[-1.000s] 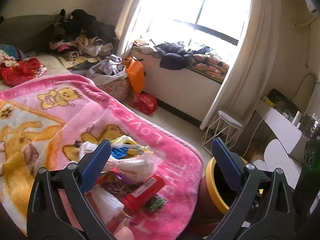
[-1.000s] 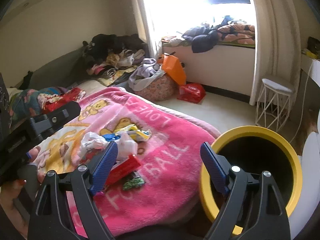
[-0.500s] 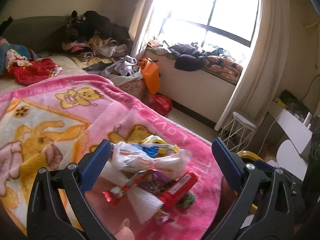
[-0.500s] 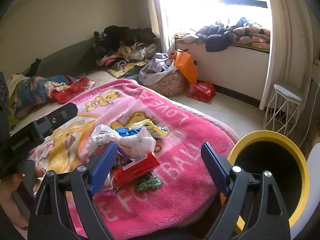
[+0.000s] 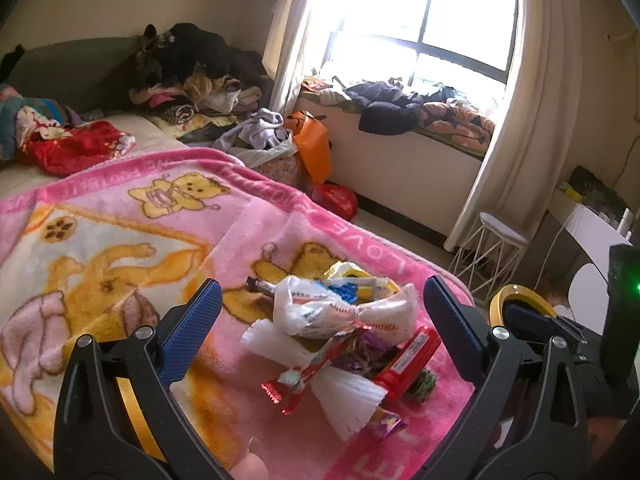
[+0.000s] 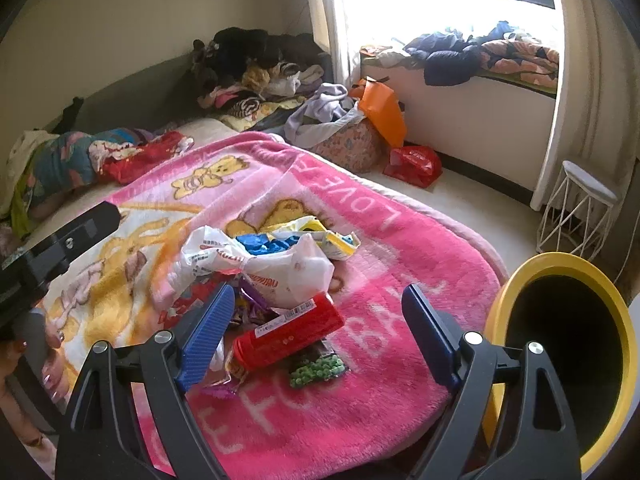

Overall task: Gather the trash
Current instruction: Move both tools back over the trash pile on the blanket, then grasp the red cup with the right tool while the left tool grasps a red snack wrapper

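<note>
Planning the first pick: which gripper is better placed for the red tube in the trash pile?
Right, probably. The right gripper is open with the red tube between its fingers, and the yellow bin is beside it. The left gripper, also open, frames the white wrapper instead.

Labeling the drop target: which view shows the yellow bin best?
Right wrist: the yellow bin shows its full rim and dark opening beside the pink blanket. Left wrist catches only an arc of its rim behind the gripper.
</note>
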Available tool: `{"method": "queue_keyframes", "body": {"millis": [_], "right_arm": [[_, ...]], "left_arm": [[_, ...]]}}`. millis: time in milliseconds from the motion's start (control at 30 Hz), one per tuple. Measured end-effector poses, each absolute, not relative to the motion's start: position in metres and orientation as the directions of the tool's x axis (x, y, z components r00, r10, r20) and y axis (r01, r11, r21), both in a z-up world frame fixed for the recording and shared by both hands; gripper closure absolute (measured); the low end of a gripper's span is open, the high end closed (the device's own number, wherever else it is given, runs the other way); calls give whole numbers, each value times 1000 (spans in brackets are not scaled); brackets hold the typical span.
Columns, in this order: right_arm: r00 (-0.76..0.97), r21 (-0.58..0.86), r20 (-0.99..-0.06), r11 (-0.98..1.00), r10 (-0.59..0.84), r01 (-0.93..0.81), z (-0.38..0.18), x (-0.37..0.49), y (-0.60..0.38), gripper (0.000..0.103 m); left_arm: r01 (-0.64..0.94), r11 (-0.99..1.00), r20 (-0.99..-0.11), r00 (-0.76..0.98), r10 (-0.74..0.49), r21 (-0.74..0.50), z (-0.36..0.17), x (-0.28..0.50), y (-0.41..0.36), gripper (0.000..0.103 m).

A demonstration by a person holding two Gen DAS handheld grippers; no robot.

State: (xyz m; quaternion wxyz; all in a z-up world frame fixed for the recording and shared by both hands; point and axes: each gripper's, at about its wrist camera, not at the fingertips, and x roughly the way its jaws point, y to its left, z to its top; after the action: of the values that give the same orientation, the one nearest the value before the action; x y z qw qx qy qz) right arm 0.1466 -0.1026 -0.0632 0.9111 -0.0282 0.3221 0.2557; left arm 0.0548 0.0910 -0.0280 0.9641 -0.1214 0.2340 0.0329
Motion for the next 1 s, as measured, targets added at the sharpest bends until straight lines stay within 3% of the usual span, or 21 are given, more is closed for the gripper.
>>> {"method": "queue_keyframes", "body": {"millis": [433, 800, 933, 1000], "right_arm": [[560, 161, -702, 864, 440, -478, -103, 179, -84, 20], [465, 274, -745, 855, 478, -440, -132, 206, -81, 21], [435, 321, -738, 835, 516, -447, -131, 212, -82, 32], [424, 332, -736, 826, 529, -455, -130, 211, -83, 43]], "left_arm": [[-106, 959, -576, 814, -67, -261, -80, 63, 104, 11], [-110, 930, -621, 770, -143, -350, -110, 73, 115, 12], [-115, 910, -628, 757, -179, -398, -118, 78, 117, 23], [-117, 893, -626, 752, -206, -434, -122, 80, 119, 29]]}}
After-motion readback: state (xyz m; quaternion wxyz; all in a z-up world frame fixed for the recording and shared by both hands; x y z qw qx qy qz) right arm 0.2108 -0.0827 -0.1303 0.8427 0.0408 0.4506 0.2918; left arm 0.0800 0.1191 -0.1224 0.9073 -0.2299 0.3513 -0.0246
